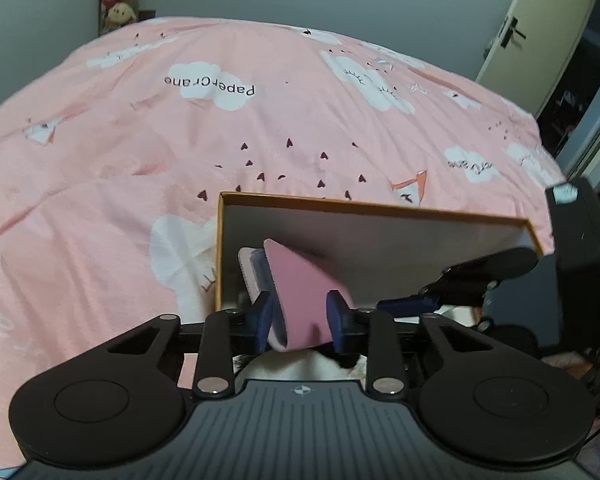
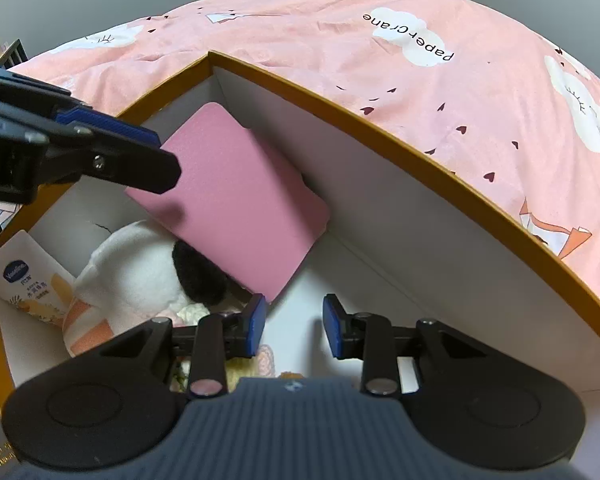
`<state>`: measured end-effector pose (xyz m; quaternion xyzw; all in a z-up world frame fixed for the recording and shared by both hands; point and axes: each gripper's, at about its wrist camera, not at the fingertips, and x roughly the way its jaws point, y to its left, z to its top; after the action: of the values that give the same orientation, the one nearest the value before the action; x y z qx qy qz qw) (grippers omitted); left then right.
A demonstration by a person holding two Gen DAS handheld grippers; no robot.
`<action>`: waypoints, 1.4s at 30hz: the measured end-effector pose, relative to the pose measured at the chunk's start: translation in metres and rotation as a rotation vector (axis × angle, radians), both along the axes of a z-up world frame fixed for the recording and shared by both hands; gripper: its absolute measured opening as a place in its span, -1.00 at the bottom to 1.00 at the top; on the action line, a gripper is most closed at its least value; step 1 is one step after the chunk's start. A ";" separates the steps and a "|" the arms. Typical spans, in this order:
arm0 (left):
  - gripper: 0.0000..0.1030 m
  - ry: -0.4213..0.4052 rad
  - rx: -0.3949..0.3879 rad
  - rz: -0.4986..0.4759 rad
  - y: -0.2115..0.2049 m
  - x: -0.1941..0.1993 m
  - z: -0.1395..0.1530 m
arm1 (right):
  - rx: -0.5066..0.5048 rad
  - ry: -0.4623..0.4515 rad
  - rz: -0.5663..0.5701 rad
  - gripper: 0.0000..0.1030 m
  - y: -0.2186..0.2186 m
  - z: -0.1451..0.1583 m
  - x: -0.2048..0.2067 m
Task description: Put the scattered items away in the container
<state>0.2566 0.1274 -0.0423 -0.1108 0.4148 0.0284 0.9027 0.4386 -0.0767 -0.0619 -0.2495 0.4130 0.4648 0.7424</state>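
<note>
**Pink pad held over the box**

Left hand-held gripper [image 1: 300, 318] set narrow, blue pads [image 1: 263, 316] on either side of a pink pad [image 1: 300, 280]; whether pressing or just clear, cannot tell, though the pad hangs tilted between them with nothing visibly under its upper end. Seen from the right wrist view, same pink pad [image 2: 236, 200] slanting down inside the box [image 2: 340, 108], upper corner at the tip of the left gripper [image 2: 148, 148], lower edge reaching toward the white floor near the right gripper. A white and blue layer showing behind the pad's edge in the left view.

Right hand-held gripper [image 2: 294, 326] partly open, nothing between its pads [image 2: 256, 320], hovering low inside the box, just beside the pad's lower corner.

Box with orange rim and white walls, resting on a bed [image 1: 260, 120] covered in pink cloth printed with clouds and small hearts. Already inside: a white tube [image 2: 24, 276] leaning at the left wall, a white plush [image 2: 132, 264] with a black patch, partly under the pad.

Behind the bed, grey wall; a door [image 1: 540, 20] at right in the left view.
</note>
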 end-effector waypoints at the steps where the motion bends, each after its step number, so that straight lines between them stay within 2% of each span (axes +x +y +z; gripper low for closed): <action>1: -0.54 0.002 0.035 0.001 -0.003 -0.001 0.000 | 0.000 -0.001 0.000 -0.32 -0.001 0.001 0.000; 5: -0.57 -0.023 0.106 -0.013 -0.010 -0.005 0.003 | 0.013 -0.001 0.007 -0.28 -0.007 0.009 -0.010; 7: -0.57 -0.027 0.121 -0.035 -0.013 -0.006 0.004 | 0.015 -0.001 0.010 -0.22 -0.018 0.005 -0.076; 12: -0.57 -0.023 0.079 0.001 -0.004 -0.009 0.005 | 0.040 0.013 0.004 -0.14 -0.025 0.013 -0.067; 13: -0.57 -0.029 0.066 0.010 -0.001 -0.011 0.007 | 0.055 0.031 -0.004 -0.06 -0.013 0.013 -0.069; 15: -0.57 -0.043 0.043 0.029 0.004 -0.017 0.012 | 0.085 0.071 -0.031 0.03 0.072 -0.004 -0.066; 19: -0.57 -0.061 -0.006 0.066 0.013 -0.027 0.019 | 0.118 0.153 -0.106 0.10 0.080 -0.003 -0.056; 21: -0.57 -0.067 -0.015 0.088 0.015 -0.032 0.021 | 0.120 0.166 -0.134 0.08 0.083 -0.005 -0.052; 24: -0.57 -0.081 -0.029 0.106 0.015 -0.041 0.024 | 0.111 0.178 -0.152 -0.09 0.105 -0.016 -0.054; 27: -0.57 -0.087 -0.032 0.127 0.015 -0.050 0.024 | 0.082 0.169 -0.179 -0.11 0.102 -0.018 -0.064; 29: -0.57 -0.090 -0.028 0.138 0.013 -0.056 0.022 | 0.062 0.168 -0.202 -0.29 0.102 -0.023 -0.072; 30: -0.57 -0.093 -0.025 0.144 0.012 -0.058 0.021 | 0.059 0.182 -0.218 -0.31 0.101 -0.026 -0.071; 35: -0.57 -0.094 -0.035 0.173 0.006 -0.068 0.014 | 0.088 0.217 -0.301 -0.31 0.100 -0.028 -0.082; 38: -0.57 -0.108 -0.030 0.192 -0.001 -0.074 0.013 | 0.088 0.195 -0.300 -0.31 0.108 -0.029 -0.093; 42: -0.46 -0.126 -0.017 0.194 -0.011 -0.081 0.014 | 0.102 0.223 -0.307 -0.30 0.102 -0.033 -0.089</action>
<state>0.1754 0.1168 -0.0283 -0.1596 0.3445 0.1053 0.9191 0.3493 0.0256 -0.0947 -0.0927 0.5019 0.3911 0.7658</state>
